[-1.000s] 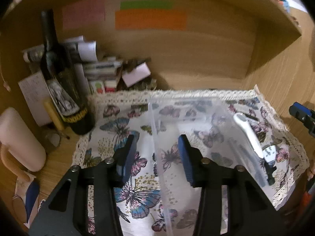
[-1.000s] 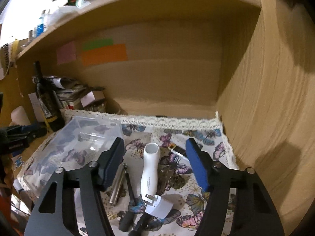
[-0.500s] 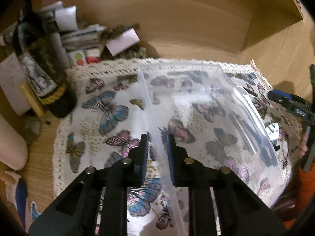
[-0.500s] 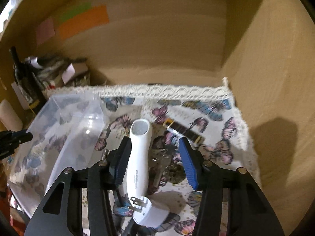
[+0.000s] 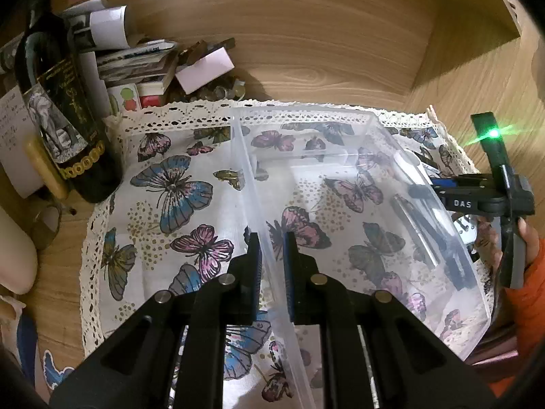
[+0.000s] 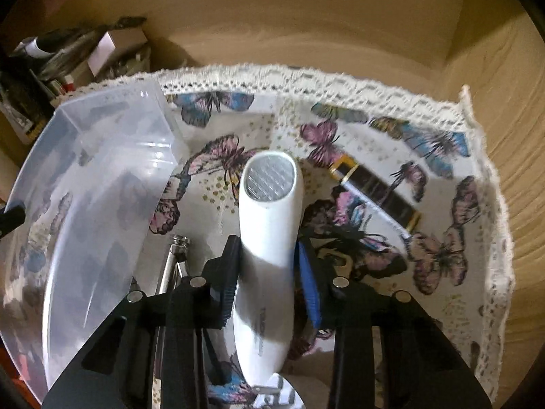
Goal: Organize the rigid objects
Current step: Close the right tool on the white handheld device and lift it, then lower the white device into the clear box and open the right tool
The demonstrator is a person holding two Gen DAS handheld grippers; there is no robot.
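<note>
The right gripper [image 6: 269,269] is closing its fingers [image 6: 230,272] around the white handheld device [image 6: 267,225] lying on the butterfly-print cloth [image 6: 442,204], with the clear plastic bin [image 6: 102,177] sitting just left and a black-and-gold tube [image 6: 374,191] lying to the right.

Both grippers are black plastic with triangular cut-outs and round silver screws at the finger joints. The left gripper [image 5: 270,266] and right gripper [image 6: 269,272] carry blue ribbed pads. The right one bears white "DAS" lettering and a green light. An orange sleeve [image 5: 526,310] covers the right wrist.
</note>
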